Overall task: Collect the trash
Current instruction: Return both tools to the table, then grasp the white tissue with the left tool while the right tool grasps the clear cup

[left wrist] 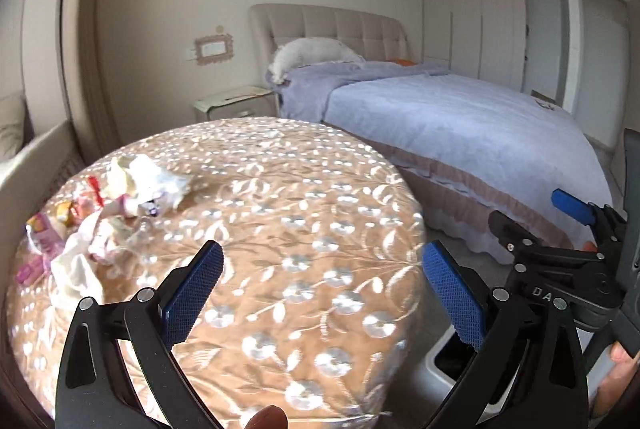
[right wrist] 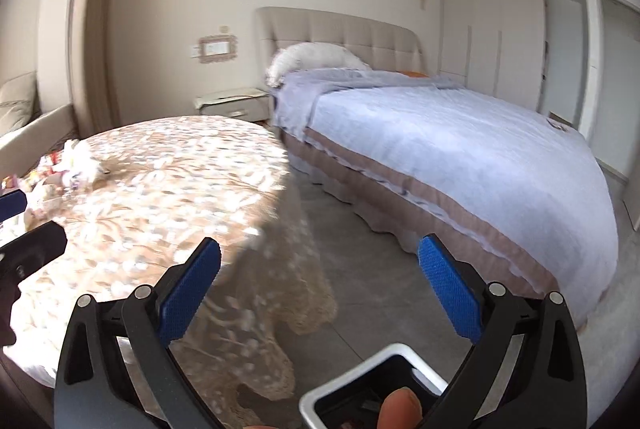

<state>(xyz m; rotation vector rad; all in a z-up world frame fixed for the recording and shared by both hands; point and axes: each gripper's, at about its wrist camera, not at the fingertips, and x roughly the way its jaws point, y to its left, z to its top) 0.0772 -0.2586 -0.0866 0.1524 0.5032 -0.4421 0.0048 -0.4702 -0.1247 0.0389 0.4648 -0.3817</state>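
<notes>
A heap of trash (left wrist: 108,213), crumpled white tissues and pink and orange wrappers, lies at the far left of a round table (left wrist: 300,229) with a tan flowered cloth. It also shows in the right wrist view (right wrist: 68,169). My left gripper (left wrist: 320,269) is open and empty above the table, right of the heap. My right gripper (right wrist: 320,269) is open and empty, off the table's right edge (right wrist: 240,189) above the floor. A white bin with a dark inside (right wrist: 360,369) stands on the floor below it; it also shows in the left wrist view (left wrist: 436,361).
A bed with a pale blue cover (right wrist: 460,149) runs along the right, a strip of grey floor (right wrist: 360,249) between it and the table. A nightstand (right wrist: 232,101) stands behind the table. A beige sofa (left wrist: 36,153) is at the far left.
</notes>
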